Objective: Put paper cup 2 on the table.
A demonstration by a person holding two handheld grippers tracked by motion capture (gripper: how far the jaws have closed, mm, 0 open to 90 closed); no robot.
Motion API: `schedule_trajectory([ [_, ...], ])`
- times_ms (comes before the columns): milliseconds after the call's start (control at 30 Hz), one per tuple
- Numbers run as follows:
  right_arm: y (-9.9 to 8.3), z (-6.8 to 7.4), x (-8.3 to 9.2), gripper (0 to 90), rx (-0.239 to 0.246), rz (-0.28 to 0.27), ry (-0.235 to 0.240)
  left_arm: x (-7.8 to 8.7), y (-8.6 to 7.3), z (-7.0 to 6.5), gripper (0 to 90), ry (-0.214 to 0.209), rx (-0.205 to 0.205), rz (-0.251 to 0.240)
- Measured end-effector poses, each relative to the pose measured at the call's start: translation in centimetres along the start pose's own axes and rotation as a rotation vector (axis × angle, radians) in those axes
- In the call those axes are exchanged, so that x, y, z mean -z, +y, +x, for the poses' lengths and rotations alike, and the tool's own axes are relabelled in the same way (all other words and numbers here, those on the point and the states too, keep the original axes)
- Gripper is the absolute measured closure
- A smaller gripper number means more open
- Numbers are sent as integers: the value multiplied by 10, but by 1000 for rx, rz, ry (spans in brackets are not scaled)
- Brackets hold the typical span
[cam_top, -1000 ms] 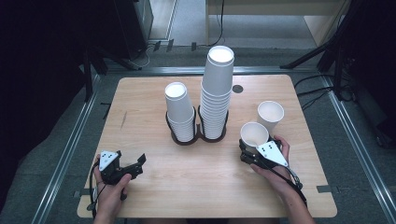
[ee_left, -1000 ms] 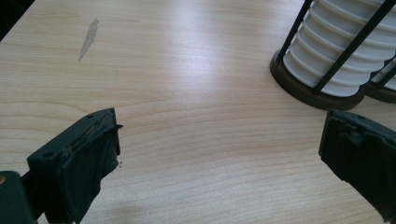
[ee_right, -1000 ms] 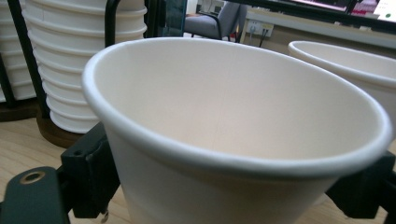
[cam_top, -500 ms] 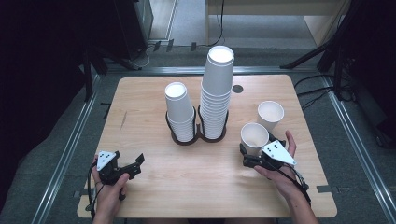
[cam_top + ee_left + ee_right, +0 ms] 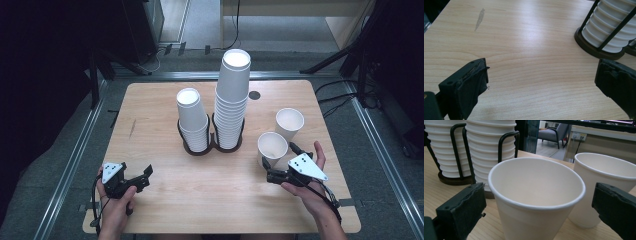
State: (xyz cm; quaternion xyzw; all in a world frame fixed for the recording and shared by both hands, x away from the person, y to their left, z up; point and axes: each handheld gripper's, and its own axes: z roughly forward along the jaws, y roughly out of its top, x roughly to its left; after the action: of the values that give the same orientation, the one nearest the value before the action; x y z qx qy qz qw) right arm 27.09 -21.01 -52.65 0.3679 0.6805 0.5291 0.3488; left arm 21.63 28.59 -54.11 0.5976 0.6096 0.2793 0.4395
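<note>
Two loose cups [image 5: 272,147] on table [image 5: 165,200], racked stacks [image 5: 231,100] behind, both grippers' jaws spread.

Even overhead light falls on the wooden table [image 5: 165,200], while the floor around it sinks into near black in the high view. A pale sheen of glare lies across the wood in the left gripper view. Shadows are soft and short. The near paper cup [image 5: 534,202] is sharp; the room behind it (chair, desk) blurs. The jaws at the bottom edges look soft.
</note>
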Motion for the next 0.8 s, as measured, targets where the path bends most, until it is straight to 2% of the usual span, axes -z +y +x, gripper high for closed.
schedule_trajectory([
  [133,-1,-4,6,0,1,0,0,1,0,-1,0,0,2,-2],
  [300,0,-11,14,0,-27,-12,-5,3,0,-2,0,-4,-2,-4],
  [500,1,-19,28,0,-35,-29,-19,2,-1,-1,0,1,3,-2],
  [633,-3,-28,37,0,-41,-24,-43,3,-2,-1,0,6,3,-1],
  [733,-7,-35,44,0,-47,-23,-73,5,-5,-2,0,8,-10,4],
  [800,-10,-40,48,0,-53,-22,-98,8,-7,-4,0,9,-4,-5],
])
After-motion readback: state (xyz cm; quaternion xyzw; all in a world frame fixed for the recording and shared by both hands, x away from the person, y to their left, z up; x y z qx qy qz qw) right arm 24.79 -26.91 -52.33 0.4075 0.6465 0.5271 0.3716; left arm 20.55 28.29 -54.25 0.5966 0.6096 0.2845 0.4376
